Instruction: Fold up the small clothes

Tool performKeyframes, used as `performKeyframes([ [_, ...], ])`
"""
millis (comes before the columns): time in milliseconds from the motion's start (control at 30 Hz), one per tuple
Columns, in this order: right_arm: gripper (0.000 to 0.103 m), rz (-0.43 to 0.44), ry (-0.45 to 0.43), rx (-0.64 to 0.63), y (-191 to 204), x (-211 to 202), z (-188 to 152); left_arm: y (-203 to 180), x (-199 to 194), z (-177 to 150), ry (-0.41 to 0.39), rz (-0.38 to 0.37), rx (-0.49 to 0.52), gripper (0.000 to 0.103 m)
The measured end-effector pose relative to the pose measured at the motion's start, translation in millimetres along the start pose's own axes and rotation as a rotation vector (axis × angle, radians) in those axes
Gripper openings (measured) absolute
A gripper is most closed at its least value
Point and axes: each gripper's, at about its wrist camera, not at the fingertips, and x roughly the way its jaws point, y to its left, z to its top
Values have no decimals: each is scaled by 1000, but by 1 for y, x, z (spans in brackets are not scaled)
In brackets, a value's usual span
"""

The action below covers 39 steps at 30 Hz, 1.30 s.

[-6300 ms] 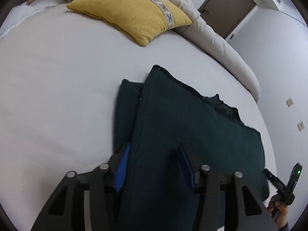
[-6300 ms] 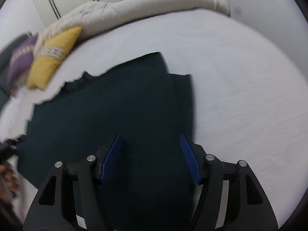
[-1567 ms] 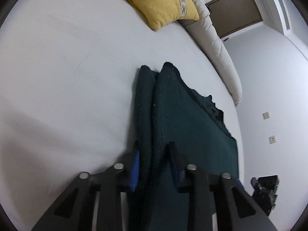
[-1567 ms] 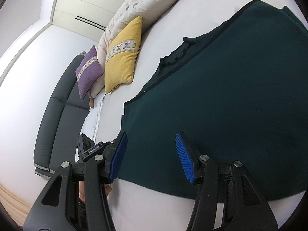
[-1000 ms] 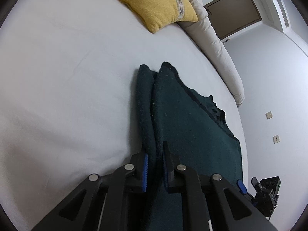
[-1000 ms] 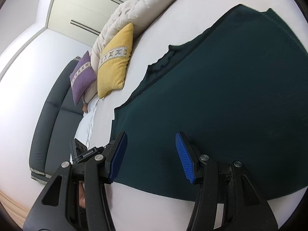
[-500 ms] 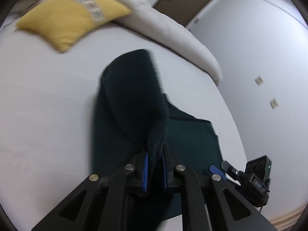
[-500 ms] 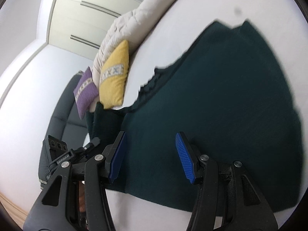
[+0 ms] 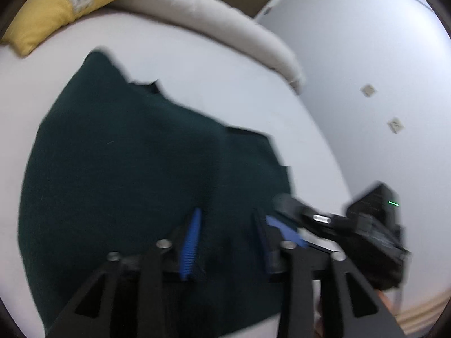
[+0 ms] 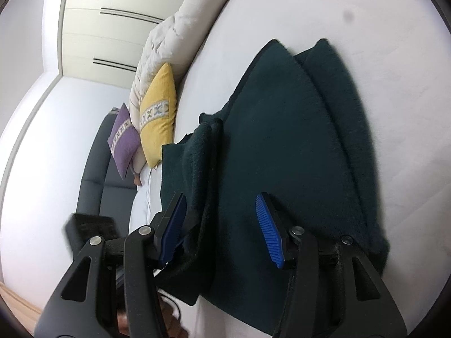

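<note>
**Dark garment folded on the bed, both my claws released**

My left claw [image 9: 225, 233] hangs just over the dark green garment [image 9: 135, 163], jaws parted; they have just been opening, and the cloth lies under the gap with the blue pads [image 9: 191, 242] off it. The picture is blurred, so I cannot tell how close the tips are to the cloth. At about 3 o'clock of my left claw sits my right claw [image 9: 284, 225], low over the garment's edge.

From my right claw [image 10: 222, 231] the jaws stand apart with nothing pinched; the garment [image 10: 282, 146] spreads beneath them, a folded layer [image 10: 203, 163] lying over it at 10 o'clock.

The garment rests on the white bed [image 10: 366, 28]. At 11 o'clock lie a yellow cushion [image 10: 157, 118], a purple cushion [image 10: 122, 140] and a rolled cream duvet [image 10: 180, 22].

No containers are in view.
</note>
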Motion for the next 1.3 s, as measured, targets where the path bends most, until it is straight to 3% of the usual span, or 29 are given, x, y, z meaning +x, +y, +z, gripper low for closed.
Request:
performKeyframes([
  [100,52,-1,15,8,4,6,3,-11,-35,-4,-54,-77,13,50],
  [267,53,-54,85,-18,19,25,5,19,-91,-9,-174,-64,1,50],
  [400,53,-121,147,-23,32,50,4,58,-95,-10,-170,-16,-67,50],
  [600,53,-193,210,-42,51,84,5,70,-90,-24,-157,-25,-59,50],
  [633,52,-201,214,-50,54,87,6,70,-89,-26,-155,-23,-51,50],
  [700,32,-236,234,-86,62,95,5,72,-90,-35,-146,-17,-38,50],
  [800,14,-289,239,-124,63,102,1,78,-91,-44,-140,-16,-42,50],
  [1033,10,-268,171,-192,74,73,3,77,-100,-41,-163,3,-19,50],
  [1300,10,-270,82,-227,70,-3,27,44,-86,-18,-166,35,81,50],
])
